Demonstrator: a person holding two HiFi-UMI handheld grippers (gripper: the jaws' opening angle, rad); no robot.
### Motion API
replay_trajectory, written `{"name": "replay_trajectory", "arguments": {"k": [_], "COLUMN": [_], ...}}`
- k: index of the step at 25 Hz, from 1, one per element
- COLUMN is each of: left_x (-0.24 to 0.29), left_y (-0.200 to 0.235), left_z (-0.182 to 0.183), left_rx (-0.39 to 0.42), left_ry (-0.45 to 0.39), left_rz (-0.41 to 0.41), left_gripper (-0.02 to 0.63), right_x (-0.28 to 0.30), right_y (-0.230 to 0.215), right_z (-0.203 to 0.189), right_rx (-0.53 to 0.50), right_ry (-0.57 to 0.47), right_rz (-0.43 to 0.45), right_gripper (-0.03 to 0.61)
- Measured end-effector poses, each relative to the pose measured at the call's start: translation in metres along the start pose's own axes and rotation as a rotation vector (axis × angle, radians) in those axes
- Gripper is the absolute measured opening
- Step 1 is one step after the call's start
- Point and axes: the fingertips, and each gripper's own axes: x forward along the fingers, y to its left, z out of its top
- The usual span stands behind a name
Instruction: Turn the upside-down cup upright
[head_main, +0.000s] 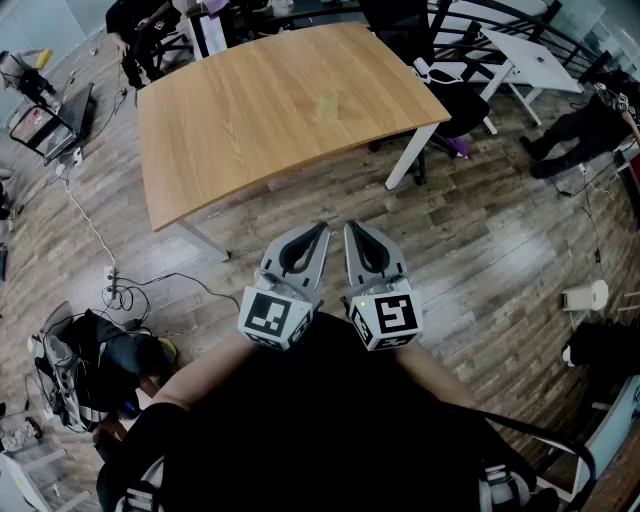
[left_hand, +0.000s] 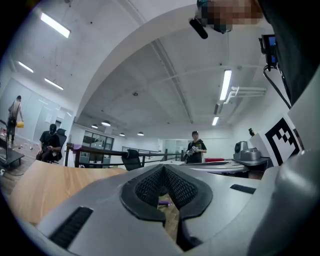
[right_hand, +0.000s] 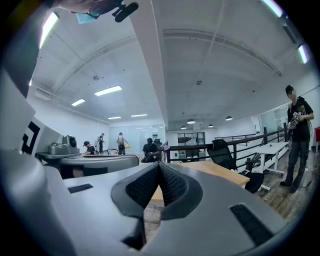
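A wooden table (head_main: 250, 120) stands ahead of me. On its top lies a small pale patch (head_main: 326, 106), too faint to tell whether it is a cup. My left gripper (head_main: 322, 231) and right gripper (head_main: 350, 228) are held side by side close to my body, over the floor and short of the table's near edge. Both are shut with nothing between the jaws. In the left gripper view the shut left gripper (left_hand: 164, 168) points level past the table's edge (left_hand: 40, 185). From the right gripper view, the shut right gripper (right_hand: 159, 165) faces the tabletop (right_hand: 220, 172).
Black office chairs (head_main: 455, 100) and a white desk (head_main: 530, 55) stand behind the table at the right. Cables (head_main: 120, 290) and bags (head_main: 95, 355) lie on the wooden floor at the left. A person (right_hand: 297, 135) stands at the right; others sit farther back.
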Motion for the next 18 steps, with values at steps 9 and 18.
{"name": "replay_trajectory", "arguments": {"k": [9,18], "left_x": [-0.01,0.023], "left_y": [0.034,0.08], "left_z": [-0.011,-0.038], "left_rx": [-0.024,-0.079], "left_ry": [0.009,0.046], "left_rz": [-0.019,0.02], "left_gripper": [0.008,0.008], "right_x": [0.025,0.069], "right_y": [0.017,-0.014], "right_z": [-0.014,-0.037], "right_rx": [0.015,0.085], "right_ry": [0.018,0.036], "right_rz": [-0.048,-0.081], "right_gripper": [0.012,0.012]}}
